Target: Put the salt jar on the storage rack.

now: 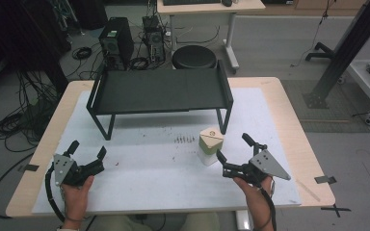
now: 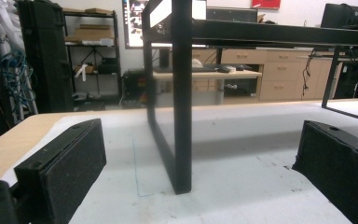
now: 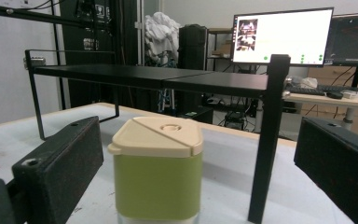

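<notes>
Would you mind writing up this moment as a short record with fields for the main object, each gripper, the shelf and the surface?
main object: green container with a cream lid, upright on the mat, in front of the shelf's right front leg
right gripper: open, jaws either side of the container's line, not touching it
left gripper: open, holding nothing, facing the shelf's left front leg
shelf: black metal rack standing at the far side of the mat, nothing on top
surface: white mat on a wooden table
</notes>
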The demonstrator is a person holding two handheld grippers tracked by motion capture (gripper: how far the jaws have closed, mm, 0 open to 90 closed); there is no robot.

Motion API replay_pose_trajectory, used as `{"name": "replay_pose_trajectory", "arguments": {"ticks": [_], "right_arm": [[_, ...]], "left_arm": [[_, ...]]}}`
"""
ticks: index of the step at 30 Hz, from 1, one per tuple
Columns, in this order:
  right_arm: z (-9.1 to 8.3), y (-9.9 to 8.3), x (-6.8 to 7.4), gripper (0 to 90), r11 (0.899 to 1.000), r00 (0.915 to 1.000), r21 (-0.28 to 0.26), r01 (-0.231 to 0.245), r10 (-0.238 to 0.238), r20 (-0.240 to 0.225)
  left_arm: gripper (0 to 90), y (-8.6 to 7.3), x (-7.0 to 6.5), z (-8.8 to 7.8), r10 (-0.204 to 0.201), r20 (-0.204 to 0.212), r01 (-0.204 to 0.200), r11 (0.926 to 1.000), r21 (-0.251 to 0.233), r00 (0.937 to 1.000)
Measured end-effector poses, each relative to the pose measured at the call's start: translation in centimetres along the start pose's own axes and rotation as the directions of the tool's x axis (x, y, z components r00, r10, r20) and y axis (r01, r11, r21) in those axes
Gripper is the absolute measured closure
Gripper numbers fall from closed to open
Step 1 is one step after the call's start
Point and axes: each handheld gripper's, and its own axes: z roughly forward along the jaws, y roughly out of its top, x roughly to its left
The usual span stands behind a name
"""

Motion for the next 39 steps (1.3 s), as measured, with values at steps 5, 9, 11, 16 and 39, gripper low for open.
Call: {"name": "replay_pose_trajectory", "arguments": {"ticks": [5,9,11,16,39], "right_arm": [[0.5,-0.6,0.7,1.4,1.000,0.9999,0.013,-0.004,0.004,-0.012],[0.9,-1.2,1.1,1.5,1.000,0.9998,0.027,-0.003,0.003,-0.020],[1.2,-1.6,1.3,1.4,1.000,0.9998,0.030,-0.006,0.007,-0.021],[1.7,-2.2,1.7,1.4,0.999,0.9997,0.035,-0.014,0.015,-0.021],[4.4,-4.6,2.3,1.3,0.998,0.9995,0.067,-0.019,0.020,-0.023]], "left_arm": [[1.9,0.0,0.0,0.0,0.000,0.002,0.000,1.0000,0.000,1.0000],[1.9,0.0,0.0,0.0,0.000,0.004,0.000,1.0000,-0.001,1.0000],[1.9,0.0,0.0,0.0,0.000,0.004,0.000,1.0000,0.000,1.0000],[1.9,0.0,0.0,0.0,-0.001,0.006,0.001,1.0000,-0.001,1.0000],[1.9,0.0,0.0,0.0,0.000,0.007,0.000,1.0000,0.001,1.0000]]}}
